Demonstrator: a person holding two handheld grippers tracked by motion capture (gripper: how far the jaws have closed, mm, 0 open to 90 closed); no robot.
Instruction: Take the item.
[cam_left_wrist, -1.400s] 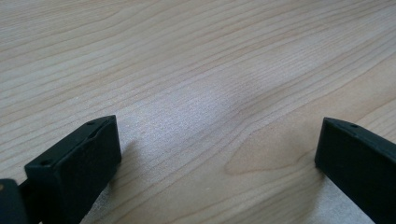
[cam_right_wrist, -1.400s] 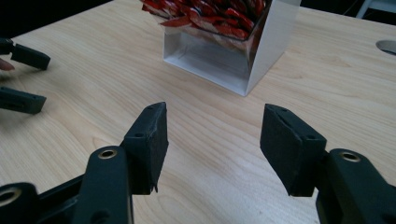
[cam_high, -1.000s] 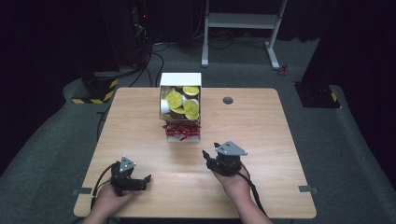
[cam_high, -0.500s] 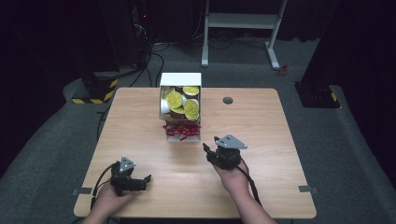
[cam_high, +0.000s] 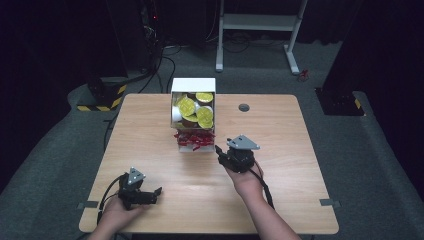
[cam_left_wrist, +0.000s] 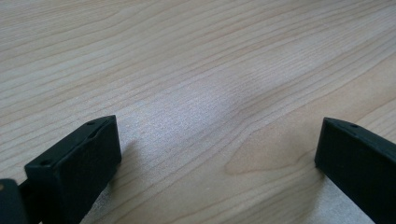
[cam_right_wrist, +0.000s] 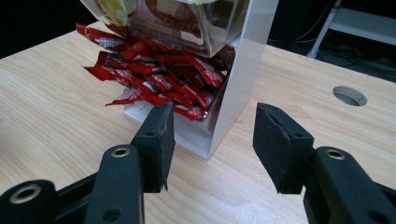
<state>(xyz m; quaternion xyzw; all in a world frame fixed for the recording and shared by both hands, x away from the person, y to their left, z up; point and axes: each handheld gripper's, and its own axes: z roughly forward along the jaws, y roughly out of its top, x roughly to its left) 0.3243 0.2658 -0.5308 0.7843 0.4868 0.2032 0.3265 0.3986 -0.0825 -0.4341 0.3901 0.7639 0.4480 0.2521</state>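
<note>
Advanced toward the white dispenser box (cam_high: 193, 86) since the earlier frame: right gripper (cam_right_wrist: 212, 133), fingers narrowed a little yet still apart, gripping nothing, aimed at its near corner. Red sachets (cam_right_wrist: 156, 77) spilling from the bottom slot, mid-counter (cam_high: 280, 195). Likely next: a sachet pick. Left gripper (cam_high: 156, 192) unmoved, spread wide on bare wood.

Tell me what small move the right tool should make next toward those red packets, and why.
Probably ease the right tool forward and a little to its left. Its jaws stand apart with nothing between them, lined up with the white dispenser's corner post rather than the red packets, which spill from the lower tray just beyond the left jaw. The left tool rests on the table, idle.
</note>
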